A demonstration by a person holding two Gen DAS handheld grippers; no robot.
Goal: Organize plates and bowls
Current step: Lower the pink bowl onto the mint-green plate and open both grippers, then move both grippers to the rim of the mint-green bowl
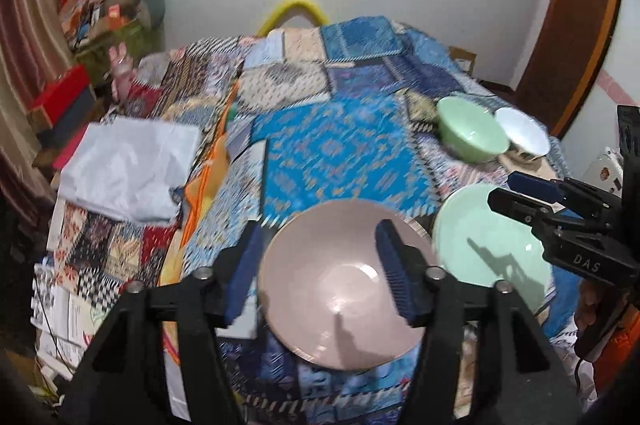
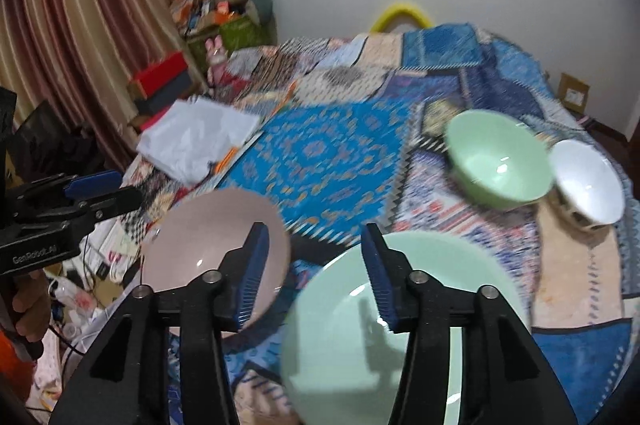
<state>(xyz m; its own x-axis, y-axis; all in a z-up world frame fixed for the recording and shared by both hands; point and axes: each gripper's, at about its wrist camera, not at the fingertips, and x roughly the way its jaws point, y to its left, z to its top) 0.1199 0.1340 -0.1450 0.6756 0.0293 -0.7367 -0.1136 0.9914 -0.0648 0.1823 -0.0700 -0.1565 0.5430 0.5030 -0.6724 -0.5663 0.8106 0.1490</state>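
Your left claw point(image 1: 318, 267) gapes open over the pink plate point(image 1: 344, 301) at the bed's point(image 1: 320, 153) near edge; right claw point(image 2: 312, 273), also open, straddles the green plate's point(image 2: 400, 337) rim just beside it. Bowls sit far right.

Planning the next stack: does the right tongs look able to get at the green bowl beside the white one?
Probably yes. The right tongs are open and hold nothing, and the glossy green bowl sits uncovered on the patchwork quilt, with only the pale green plate below them.
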